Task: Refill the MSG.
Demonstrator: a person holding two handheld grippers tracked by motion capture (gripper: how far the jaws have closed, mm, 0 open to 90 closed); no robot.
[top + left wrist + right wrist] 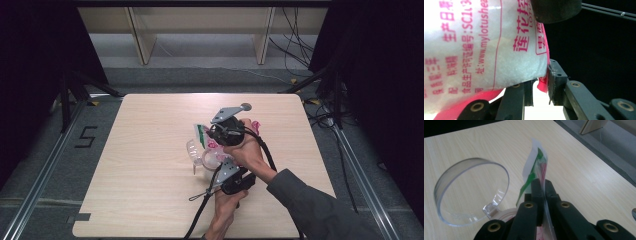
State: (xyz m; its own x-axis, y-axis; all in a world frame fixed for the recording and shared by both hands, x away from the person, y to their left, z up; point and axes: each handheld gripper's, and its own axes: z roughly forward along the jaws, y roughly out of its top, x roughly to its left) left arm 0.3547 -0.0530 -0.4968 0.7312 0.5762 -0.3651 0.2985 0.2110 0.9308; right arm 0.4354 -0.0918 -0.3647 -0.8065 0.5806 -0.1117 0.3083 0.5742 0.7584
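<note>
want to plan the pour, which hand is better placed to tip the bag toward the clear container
Left, probably. The left gripper clamps the bag at its bottom corner, ready to lift it. The right gripper pinches the top edge, steadying the mouth near the clear container.

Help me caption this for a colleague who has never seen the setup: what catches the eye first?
Mid-table, both hands meet over a white bag with pink print, full of fine white grains. The right tool pinches its flat green-striped top edge; the left tool grips a pink lower corner. Beside it lies a clear plastic lid on the pale wooden table.
</note>
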